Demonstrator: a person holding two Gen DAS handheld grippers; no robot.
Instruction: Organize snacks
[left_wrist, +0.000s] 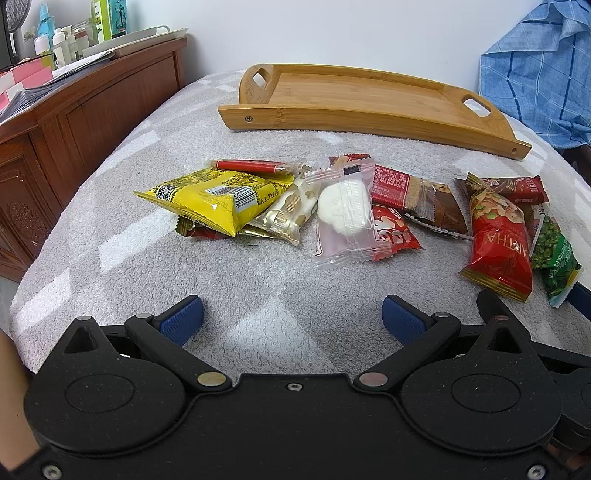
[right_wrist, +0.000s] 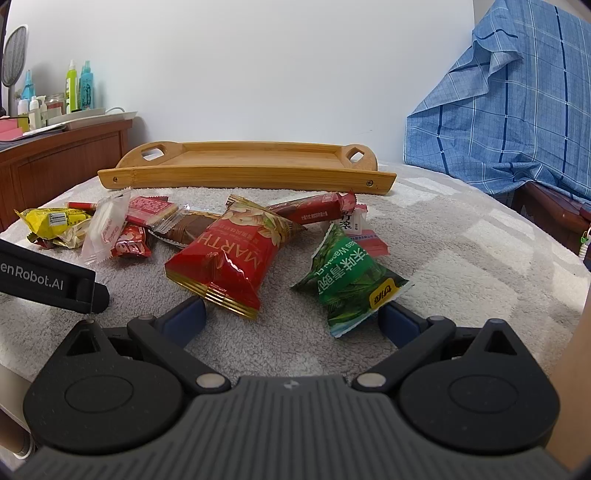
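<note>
Snacks lay scattered in a loose row on a grey fleece blanket (left_wrist: 147, 280), none in the tray. Left cluster: yellow packet (left_wrist: 218, 199) overlapping a gold-and-white wrapper (left_wrist: 286, 216), with a thin red stick pack (left_wrist: 251, 166) just behind. Middle: clear packet holding a white cake (left_wrist: 345, 212), lying over a small red packet (left_wrist: 397, 232); beside them a red-and-brown wafer bar (left_wrist: 421, 197).

Right cluster: red nut bag (right_wrist: 229, 254) and green pea packet (right_wrist: 351, 280), near each other but apart. Behind them a dark red bar (right_wrist: 314, 210) and a small white-and-pink sachet (right_wrist: 360, 225).

Wooden tray (right_wrist: 243, 177) with cut-out handles sat beyond the snacks, near the wall, nothing in it.

Left tool (left_wrist: 293, 317) hovered low over bare blanket in front of the middle snacks, blue pads spread wide, holding nothing. Right tool (right_wrist: 291, 319) likewise spread apart; the nut bag's lower edge lay close to its left pad (right_wrist: 184, 319), the green packet's corner close to its right pad, neither clamped.

Wooden cabinet (left_wrist: 74, 125) with bottles at left; blue checked cloth (right_wrist: 517, 110) draped at right.
</note>
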